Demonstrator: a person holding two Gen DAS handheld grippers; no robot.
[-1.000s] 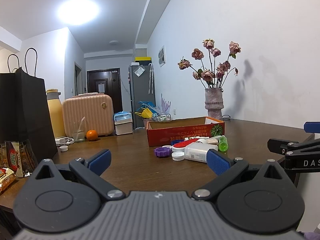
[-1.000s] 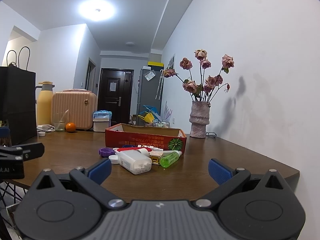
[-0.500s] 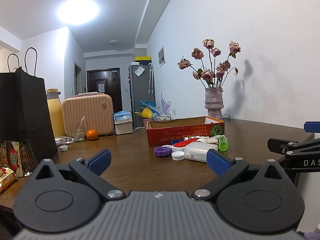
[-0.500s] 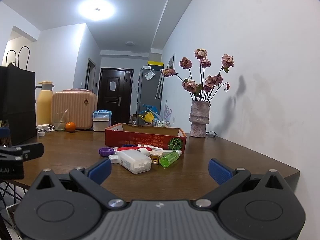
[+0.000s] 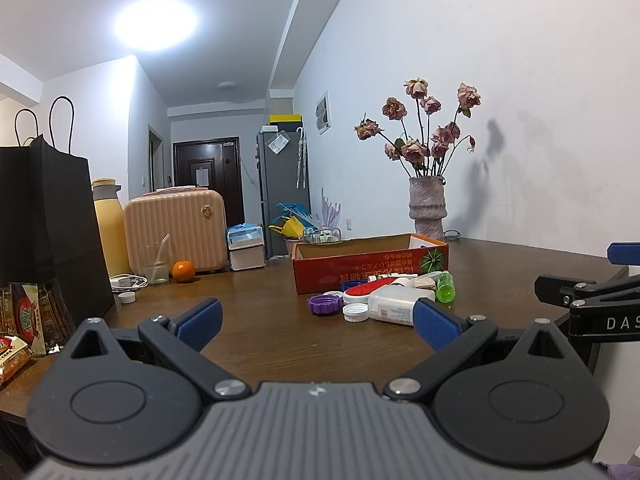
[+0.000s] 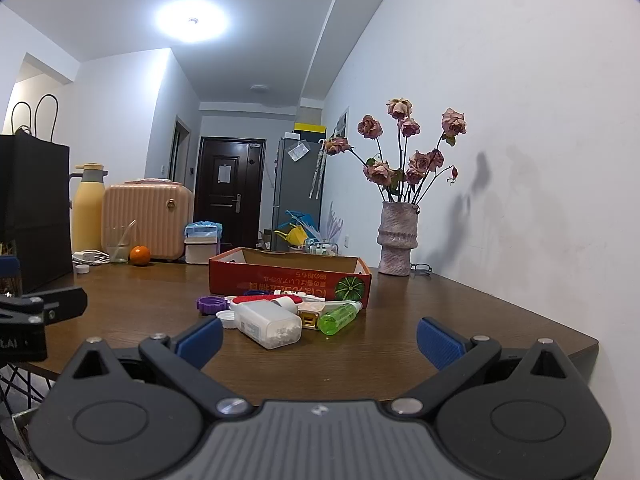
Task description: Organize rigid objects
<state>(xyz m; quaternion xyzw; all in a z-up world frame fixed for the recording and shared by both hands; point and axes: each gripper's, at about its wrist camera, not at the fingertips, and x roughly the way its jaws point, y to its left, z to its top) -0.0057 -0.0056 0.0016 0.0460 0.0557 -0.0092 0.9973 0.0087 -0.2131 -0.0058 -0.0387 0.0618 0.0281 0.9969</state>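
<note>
A small pile of rigid items lies on the brown table in front of a red cardboard box [image 5: 370,266] [image 6: 288,276]. It holds a white pill bottle [image 5: 394,308] [image 6: 268,322], a green bottle [image 5: 445,288] [image 6: 339,317], a purple cap [image 5: 324,304] [image 6: 211,305], a white cap [image 5: 356,313] [image 6: 226,317] and a red-topped item [image 5: 362,290]. My left gripper [image 5: 316,322] is open and empty, short of the pile. My right gripper [image 6: 319,336] is open and empty, also short of it.
A vase of dried roses [image 5: 427,208] [image 6: 398,240] stands at the back right by the wall. A black paper bag [image 5: 44,232], yellow flask [image 5: 108,228], pink case [image 5: 176,232], glass [image 5: 156,266] and orange [image 5: 183,271] stand at the left. Snack packets [image 5: 24,320] lie at the near left edge.
</note>
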